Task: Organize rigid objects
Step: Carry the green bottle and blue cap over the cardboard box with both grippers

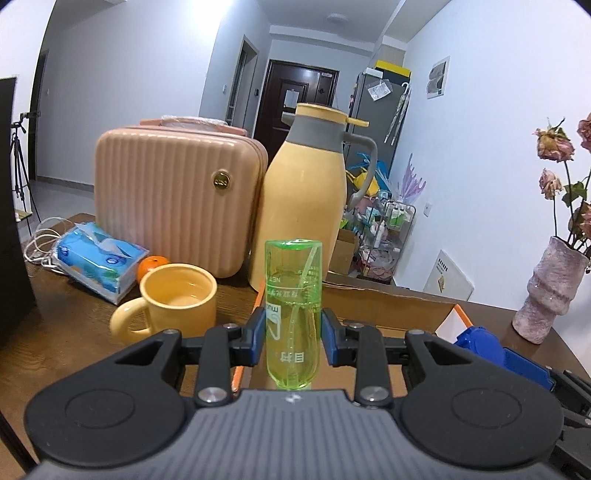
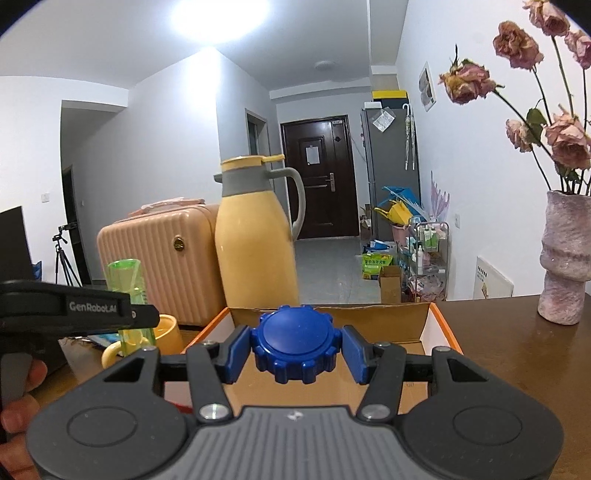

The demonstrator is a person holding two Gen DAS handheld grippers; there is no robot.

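Bright overhead ceiling glare (image 2: 221, 18) — cool indoor light, heavy fisheye bending, dark corner vignettes.

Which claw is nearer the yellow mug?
Left. The left claw, gripping the green bottle, sits just beside the yellow mug; the right claw is farther off, over the cardboard box.

One clear green plastic bottle (image 1: 293, 314), one blue ridged plastic lid (image 2: 295, 341), one yellow ceramic mug (image 1: 173, 301), one tall yellow thermos jug (image 1: 304, 195), one ribbed peach hard case (image 1: 173, 199), one blue tissue pack (image 1: 98, 256), one orange fruit (image 1: 149, 266), one pink textured vase (image 2: 563, 258) at three o'clock, one open cardboard box (image 2: 424, 321).
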